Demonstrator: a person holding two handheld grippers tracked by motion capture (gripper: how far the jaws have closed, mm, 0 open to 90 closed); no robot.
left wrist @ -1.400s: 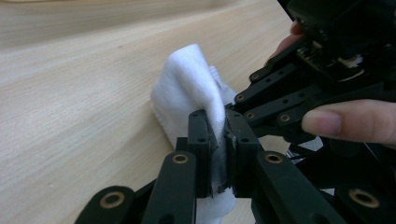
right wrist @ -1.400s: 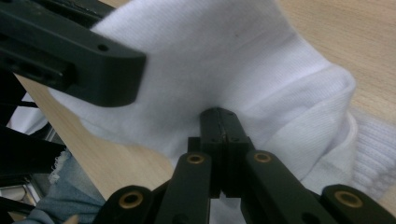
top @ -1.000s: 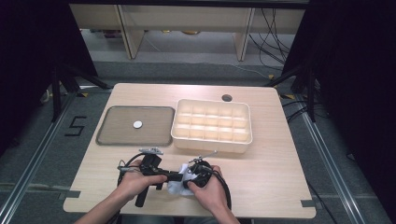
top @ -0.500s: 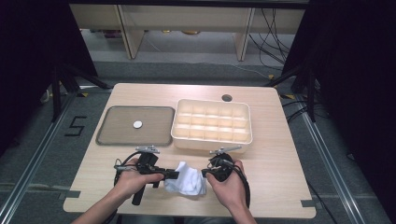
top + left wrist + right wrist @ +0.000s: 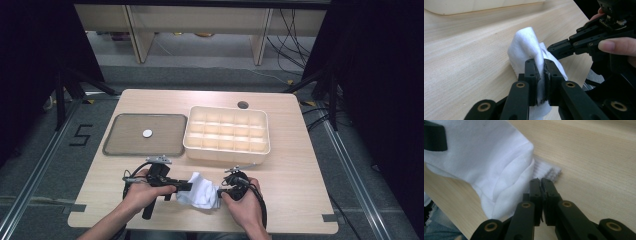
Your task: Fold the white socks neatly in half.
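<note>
Between both grippers, white cloth, left-clamped

Light wooden table with tray, compartment box, white cloth.

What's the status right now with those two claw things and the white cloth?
Left gripper shut on white cloth. Right gripper shut at cloth's edge, grip unclear. Cloth bunched on table; nothing in the way.
</note>
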